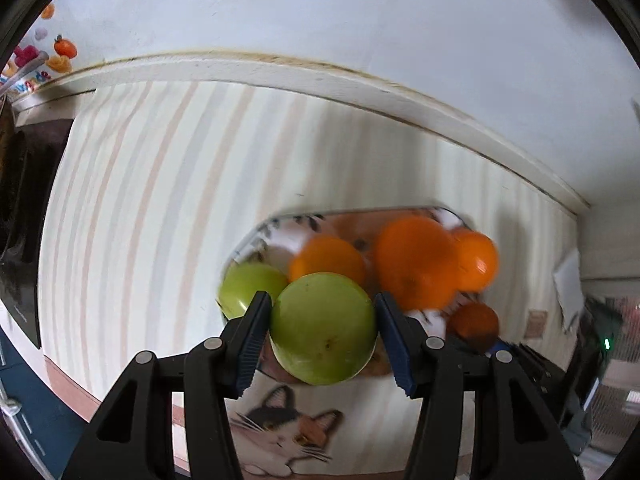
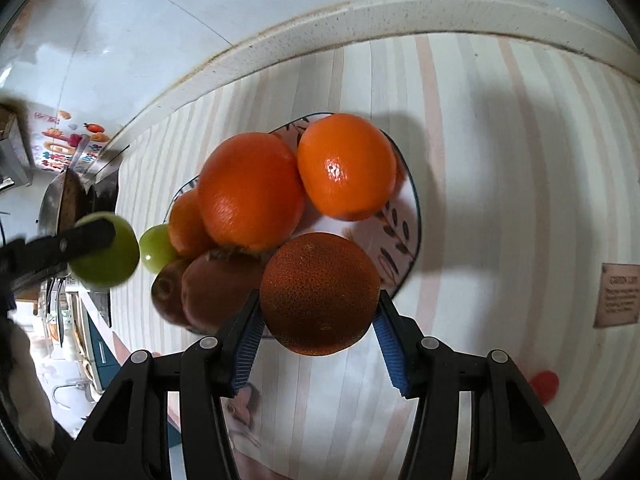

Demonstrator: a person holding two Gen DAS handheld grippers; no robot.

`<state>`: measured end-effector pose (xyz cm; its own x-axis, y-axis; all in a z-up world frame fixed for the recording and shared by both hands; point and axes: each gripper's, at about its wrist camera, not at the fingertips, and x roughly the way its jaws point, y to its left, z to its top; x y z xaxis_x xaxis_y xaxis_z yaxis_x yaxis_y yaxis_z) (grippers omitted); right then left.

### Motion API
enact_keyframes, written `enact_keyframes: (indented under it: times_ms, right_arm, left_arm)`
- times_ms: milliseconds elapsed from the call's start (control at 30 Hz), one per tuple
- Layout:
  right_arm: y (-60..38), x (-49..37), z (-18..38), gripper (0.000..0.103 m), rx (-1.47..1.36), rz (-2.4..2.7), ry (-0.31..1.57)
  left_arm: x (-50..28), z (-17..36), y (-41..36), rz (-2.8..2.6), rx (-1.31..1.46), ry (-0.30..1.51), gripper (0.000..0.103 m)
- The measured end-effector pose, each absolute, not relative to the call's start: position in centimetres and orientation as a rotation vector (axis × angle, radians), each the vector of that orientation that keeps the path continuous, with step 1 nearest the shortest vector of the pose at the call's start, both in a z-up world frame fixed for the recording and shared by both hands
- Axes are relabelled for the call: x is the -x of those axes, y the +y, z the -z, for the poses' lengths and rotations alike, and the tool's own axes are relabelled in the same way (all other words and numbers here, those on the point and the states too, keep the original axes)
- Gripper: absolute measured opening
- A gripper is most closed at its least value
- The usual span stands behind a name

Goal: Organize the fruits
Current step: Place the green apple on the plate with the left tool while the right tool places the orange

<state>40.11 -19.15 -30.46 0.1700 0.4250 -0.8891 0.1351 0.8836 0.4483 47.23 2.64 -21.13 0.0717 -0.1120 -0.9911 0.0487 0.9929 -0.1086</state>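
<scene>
My left gripper [image 1: 323,307] is shut on a green apple [image 1: 323,328] and holds it above the near edge of a leaf-patterned plate [image 1: 276,228]; the same apple [image 2: 105,256] and gripper show at the left of the right wrist view. My right gripper [image 2: 318,302] is shut on a dark orange [image 2: 320,294] over the plate's [image 2: 400,236] near side. On the plate lie a second green apple [image 1: 244,286] [image 2: 158,249], several oranges [image 2: 250,190] [image 1: 416,260] and brown kiwis [image 2: 216,292].
The plate stands on a striped tablecloth [image 1: 160,200] with a cat print [image 1: 280,428]. A white wall ledge [image 2: 360,20] runs behind it. A dark appliance [image 1: 24,216] stands at the left, and a pan [image 2: 56,204] beyond the table's left edge.
</scene>
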Motion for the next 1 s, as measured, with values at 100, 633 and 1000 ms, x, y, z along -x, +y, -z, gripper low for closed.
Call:
enact_keyframes:
  times_ms: [100, 633, 1000]
  right_arm:
    - [-19.0, -40.6, 31.2, 0.056, -0.476, -0.215, 1.415]
    - [-18.1, -40.5, 31.8, 0.057, -0.469, -0.212, 1.444]
    - [-18.2, -40.4, 32.0, 0.059, -0.498, -0.205, 1.452]
  left_arm:
    - [-48.6, 22.6, 3.3, 0.113, 0.055, 1.538, 0.051]
    - [-47.8, 24.5, 1.7, 0.170, 0.023, 1.589, 0.051]
    - [-48.0, 24.0, 2.5, 0.115, 0.001, 1.555, 0.053]
